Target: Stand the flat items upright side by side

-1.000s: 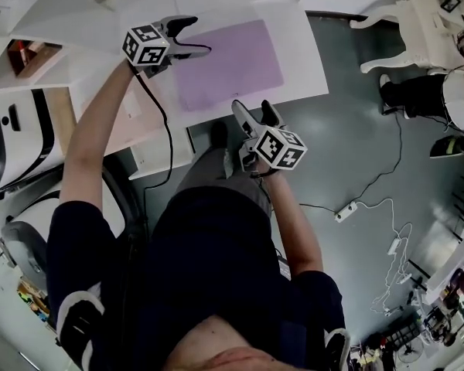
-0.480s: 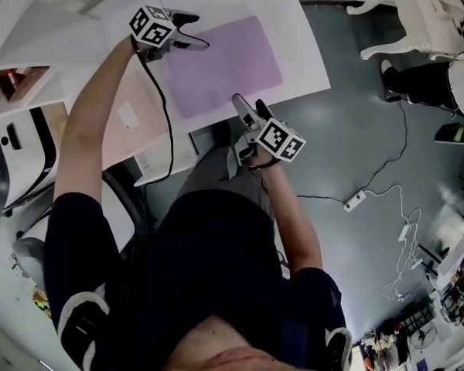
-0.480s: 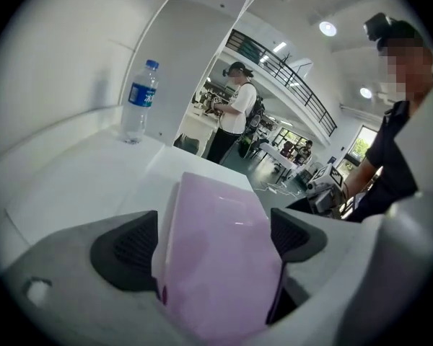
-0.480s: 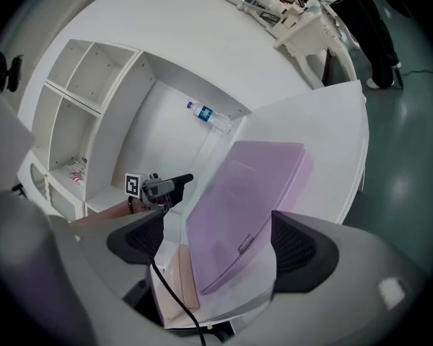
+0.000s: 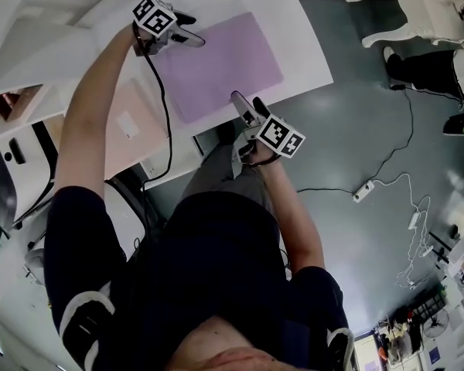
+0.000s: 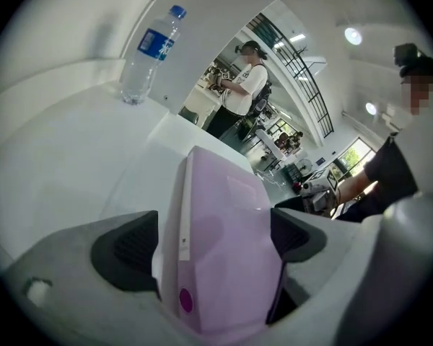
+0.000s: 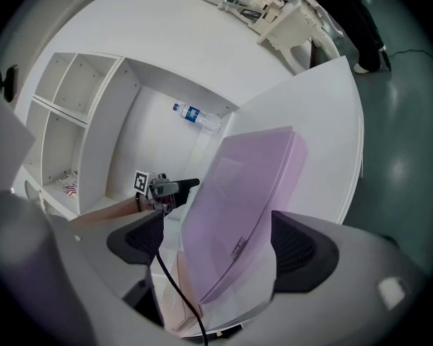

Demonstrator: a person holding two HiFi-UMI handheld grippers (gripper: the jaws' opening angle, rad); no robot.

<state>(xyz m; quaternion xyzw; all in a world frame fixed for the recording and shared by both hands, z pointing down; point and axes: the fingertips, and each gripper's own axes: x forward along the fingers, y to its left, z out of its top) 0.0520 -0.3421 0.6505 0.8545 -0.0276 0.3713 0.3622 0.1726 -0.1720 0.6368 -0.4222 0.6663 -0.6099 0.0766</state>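
Two grippers flank one purple case [image 5: 220,60] in the head view, where it lies flat on the white table [image 5: 301,49] near 12 o'clock. The left gripper [image 5: 193,31] reaches the case's 10 o'clock corner, one finger over the case and the other over bare table. The right gripper [image 5: 246,99] sits at the case's 6 o'clock edge, its tips just at the rim. A pale pink flat item [image 5: 124,103] lies on the table at the case's 8 o'clock side; whether it touches the case or slips under it I cannot tell. A black cable [image 5: 164,107] trails from the left gripper toward 7 o'clock. A power strip [image 5: 363,190] lies on the grey floor at 3 o'clock.

In the left gripper view the jaws stand wide, with the dark pads [image 6: 126,251] at 8 and 4 o'clock. The case's near corner fills the gap between them, and whether the pads press on it cannot be made out. A white strip runs along the case's left side, with a round purple stud below it at 6 o'clock. A water bottle [image 6: 148,56] stands on the table at 11 o'clock, well apart from the case.

In the right gripper view the jaws are just as wide, spread over the case's near end. The case's long edge, bearing a small tag, runs between them from 6 toward 1 o'clock. The left gripper shows at 9 o'clock by the far corner, the bottle at 12 o'clock, and a white shelf unit [image 7: 72,99] at 10 o'clock.
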